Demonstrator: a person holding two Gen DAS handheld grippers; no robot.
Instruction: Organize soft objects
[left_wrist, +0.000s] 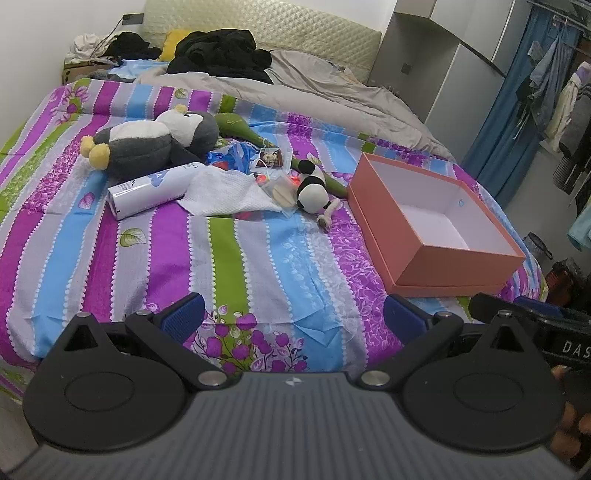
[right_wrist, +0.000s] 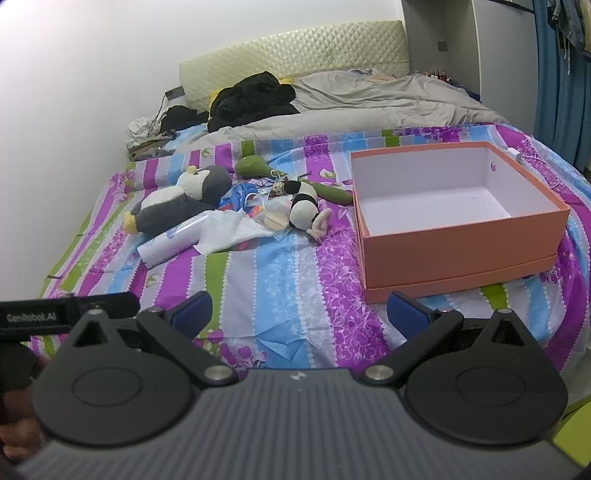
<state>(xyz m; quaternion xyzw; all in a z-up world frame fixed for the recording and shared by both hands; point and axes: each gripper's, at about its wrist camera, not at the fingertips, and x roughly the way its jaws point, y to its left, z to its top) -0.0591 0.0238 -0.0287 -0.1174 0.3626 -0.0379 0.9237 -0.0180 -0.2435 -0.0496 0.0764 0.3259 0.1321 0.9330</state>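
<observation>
There are two soft toy animals on the striped bed, both far out in front of the tongs: one big grey and white penguin with yellow feet (left_wrist: 147, 144) and one small black and white panda (left_wrist: 312, 188). One long green stuffed toy (left_wrist: 236, 127) lies behind them. There is one white tube-shaped can (left_wrist: 151, 192) and one white bumpy cloth (left_wrist: 229, 195), ahead and to the left. One open orange cardboard box with white insides (left_wrist: 436, 258) sits ahead and to the right. One pile of black clothes (left_wrist: 221, 51) is far back.
</observation>
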